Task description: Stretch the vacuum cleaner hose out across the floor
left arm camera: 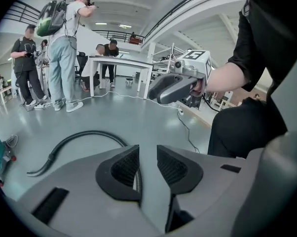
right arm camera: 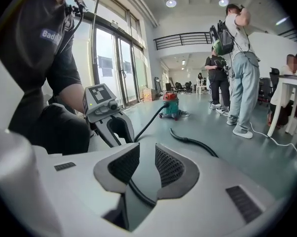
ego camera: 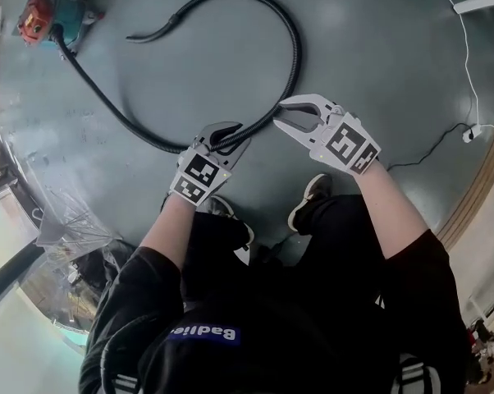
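Observation:
A red and teal vacuum cleaner stands on the grey floor at the far left. Its black hose runs toward me, passes by both grippers, then curls back in a loop to the nozzle end. My left gripper sits low over the hose, jaws partly apart. The hose shows in their gap, against the left pad. My right gripper is just to its right, jaws also apart, and the hose crosses below its pads. In the right gripper view the left gripper is close beside it.
My shoes stand just behind the grippers. A white cable and a power strip lie on the floor at the right. Clear plastic sheeting lies at the lower left. Several people stand by a white table.

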A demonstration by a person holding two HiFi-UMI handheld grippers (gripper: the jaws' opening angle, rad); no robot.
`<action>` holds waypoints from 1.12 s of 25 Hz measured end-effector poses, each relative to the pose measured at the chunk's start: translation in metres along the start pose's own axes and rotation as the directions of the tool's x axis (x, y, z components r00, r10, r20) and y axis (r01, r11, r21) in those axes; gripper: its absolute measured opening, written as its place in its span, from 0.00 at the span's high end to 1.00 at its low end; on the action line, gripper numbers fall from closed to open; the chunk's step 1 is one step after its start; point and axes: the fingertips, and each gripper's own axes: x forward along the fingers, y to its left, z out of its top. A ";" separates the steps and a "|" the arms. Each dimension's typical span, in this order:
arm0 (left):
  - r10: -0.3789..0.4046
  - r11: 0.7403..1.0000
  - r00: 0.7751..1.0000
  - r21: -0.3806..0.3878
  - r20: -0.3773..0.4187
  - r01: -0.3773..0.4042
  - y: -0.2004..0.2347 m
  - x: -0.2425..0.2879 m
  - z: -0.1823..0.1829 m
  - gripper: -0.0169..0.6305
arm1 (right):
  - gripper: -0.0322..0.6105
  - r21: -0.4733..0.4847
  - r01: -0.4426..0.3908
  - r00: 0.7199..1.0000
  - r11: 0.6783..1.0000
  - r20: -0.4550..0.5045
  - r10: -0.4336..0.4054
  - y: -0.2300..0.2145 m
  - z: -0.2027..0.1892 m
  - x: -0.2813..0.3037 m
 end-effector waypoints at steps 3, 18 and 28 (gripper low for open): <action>-0.029 0.998 0.998 0.045 -0.051 0.031 0.013 0.056 -0.037 0.79 | 0.79 -0.098 -0.014 0.999 0.995 -0.039 0.010 -0.023 -0.044 0.023; -0.035 0.998 0.854 0.029 -0.520 0.059 0.038 0.275 -0.278 0.64 | 0.68 -0.276 -0.020 0.933 0.961 -0.351 -0.081 -0.084 -0.223 0.077; 0.080 0.978 0.759 0.197 -0.646 0.065 0.036 0.295 -0.356 0.64 | 0.63 -0.323 0.004 0.889 0.946 -0.432 -0.151 -0.086 -0.251 0.073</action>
